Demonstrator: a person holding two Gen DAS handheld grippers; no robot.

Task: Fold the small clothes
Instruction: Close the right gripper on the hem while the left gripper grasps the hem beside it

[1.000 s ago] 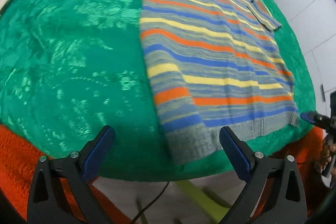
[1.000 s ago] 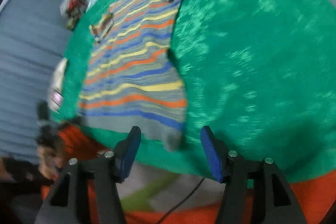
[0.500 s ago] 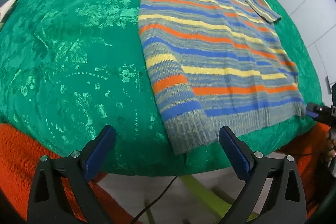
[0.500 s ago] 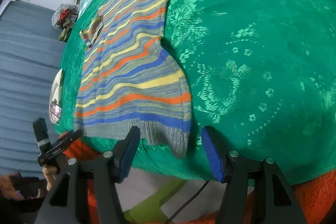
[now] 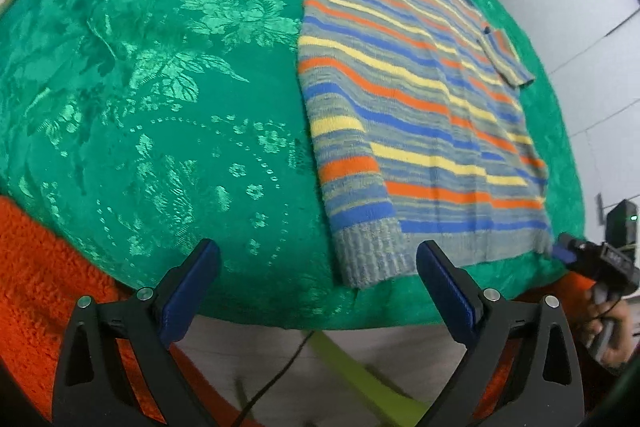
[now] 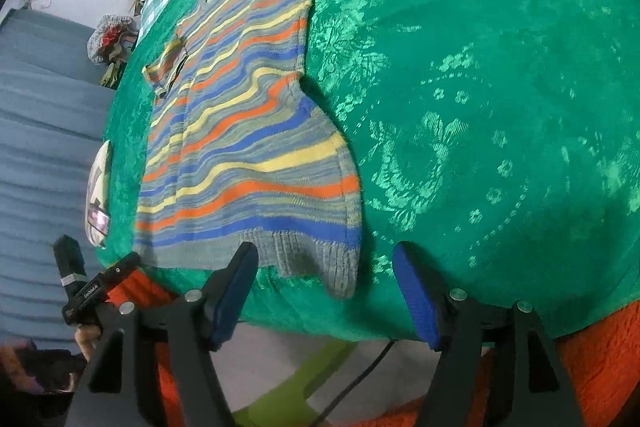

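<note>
A small knitted sweater [image 5: 420, 115] with grey, blue, orange and yellow stripes lies flat on the green patterned cloth [image 5: 160, 107]. One sleeve is folded down along its left side, its ribbed cuff [image 5: 368, 259] near the table's front edge. My left gripper [image 5: 316, 279] hovers open at that edge, the cuff just inside its right finger. In the right wrist view the sweater [image 6: 248, 147] reaches down to my right gripper [image 6: 324, 279]. Its jaws are opening, and the ribbed hem corner [image 6: 340, 267] lies between them, untouched by the pads.
An orange fleecy blanket [image 5: 36, 287] hangs under the green cloth at the front. Below the edge are a yellow-green frame [image 5: 360, 375] and a black cable [image 6: 360, 375]. A grey-blue sofa [image 6: 44, 115] and a white object [image 6: 98, 203] sit at the left.
The right gripper's jaws have spread wider and its view has steadied from a blur. The left gripper has shifted slightly along the front edge and rolled a little. The sweater lies as before.
</note>
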